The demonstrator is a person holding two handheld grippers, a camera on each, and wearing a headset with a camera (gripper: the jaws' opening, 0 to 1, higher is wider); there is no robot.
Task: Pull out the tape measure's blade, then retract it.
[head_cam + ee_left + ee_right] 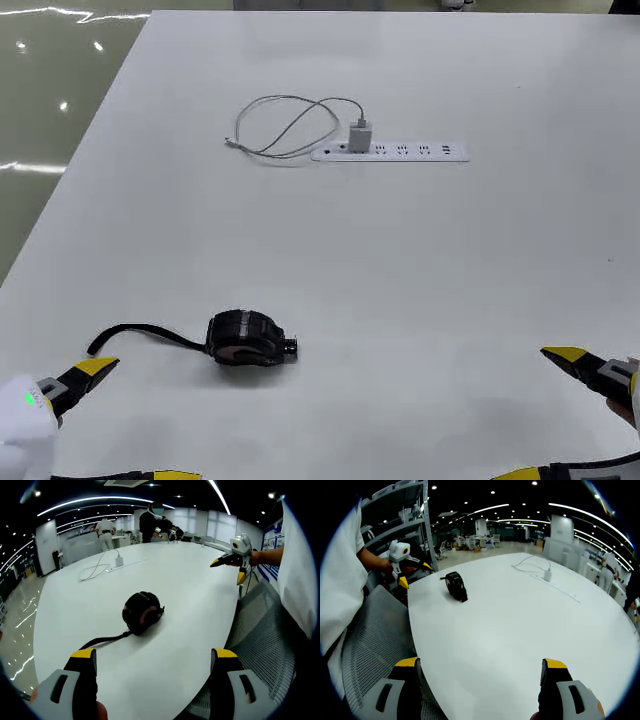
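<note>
My left tool (155,656) and right tool (480,663) gape at the bench (420,270) edge; tape measure (245,338) near left, power strip (395,151) well beyond.

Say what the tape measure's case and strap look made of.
Case: black, probably plastic or rubber-coated; matte, little glare. Strap: black, probably fabric or cord; it lies limp in a curve on the table.
</note>
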